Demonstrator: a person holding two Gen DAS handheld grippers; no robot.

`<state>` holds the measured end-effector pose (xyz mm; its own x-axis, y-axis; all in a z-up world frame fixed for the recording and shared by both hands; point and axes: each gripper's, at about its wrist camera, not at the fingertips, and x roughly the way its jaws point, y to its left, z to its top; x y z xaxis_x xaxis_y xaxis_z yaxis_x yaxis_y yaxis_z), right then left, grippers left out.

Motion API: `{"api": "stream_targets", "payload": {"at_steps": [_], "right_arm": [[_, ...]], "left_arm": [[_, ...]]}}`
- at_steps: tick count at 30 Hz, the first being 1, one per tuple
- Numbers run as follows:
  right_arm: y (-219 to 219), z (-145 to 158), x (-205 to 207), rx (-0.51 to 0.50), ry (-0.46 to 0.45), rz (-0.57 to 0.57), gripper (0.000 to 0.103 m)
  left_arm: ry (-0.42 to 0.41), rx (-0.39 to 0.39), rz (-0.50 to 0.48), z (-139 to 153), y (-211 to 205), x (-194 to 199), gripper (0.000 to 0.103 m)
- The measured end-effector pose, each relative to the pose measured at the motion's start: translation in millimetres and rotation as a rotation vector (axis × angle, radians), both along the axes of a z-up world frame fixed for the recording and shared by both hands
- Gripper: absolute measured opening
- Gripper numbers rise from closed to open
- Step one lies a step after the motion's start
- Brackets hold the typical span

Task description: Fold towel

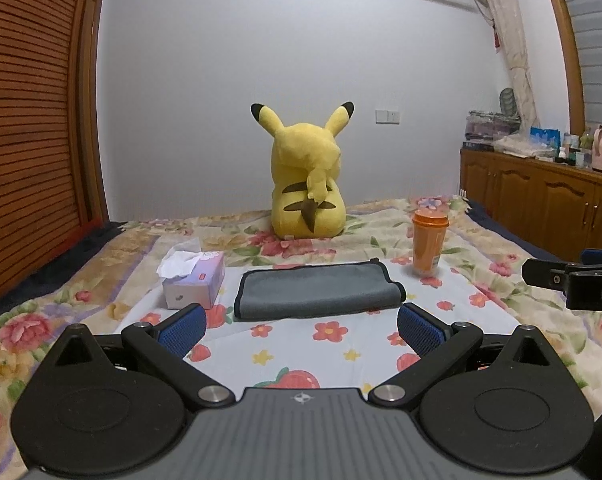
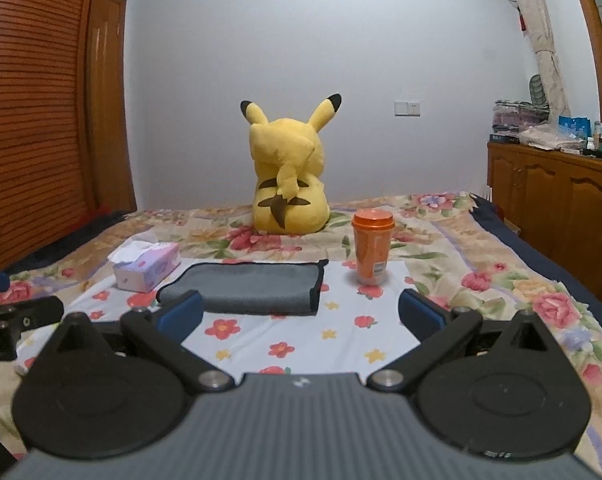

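A grey towel (image 1: 317, 294) lies folded into a flat rectangle on the flowered sheet, just beyond my left gripper (image 1: 301, 326). That gripper is open and empty, its blue pads wide apart and short of the towel's near edge. In the right wrist view the towel (image 2: 247, 286) lies ahead and to the left of my right gripper (image 2: 301, 314), which is open and empty. The right gripper's side shows at the right edge of the left wrist view (image 1: 573, 278); the left gripper's side shows at the left edge of the right wrist view (image 2: 17, 320).
A tissue box (image 1: 195, 280) stands left of the towel. An orange lidded cup (image 1: 429, 242) stands to its right. A yellow plush toy (image 1: 307, 184) sits at the back of the bed (image 1: 101, 280). A wooden cabinet (image 1: 541, 196) lines the right wall.
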<state>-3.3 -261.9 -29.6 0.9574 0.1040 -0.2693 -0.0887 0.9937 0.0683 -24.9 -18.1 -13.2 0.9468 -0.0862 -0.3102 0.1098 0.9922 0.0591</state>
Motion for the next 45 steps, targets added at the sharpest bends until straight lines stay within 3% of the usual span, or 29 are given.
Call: {"api": "stream_targets", "payload": {"at_steps": [45], "right_arm": [[1.2,0.7,-2.7,-0.01,-0.019,-0.011,0.103]], "left_arm": [[-0.021,0.003,-0.004,1.0,0.7,-1.6,0.103]]}}
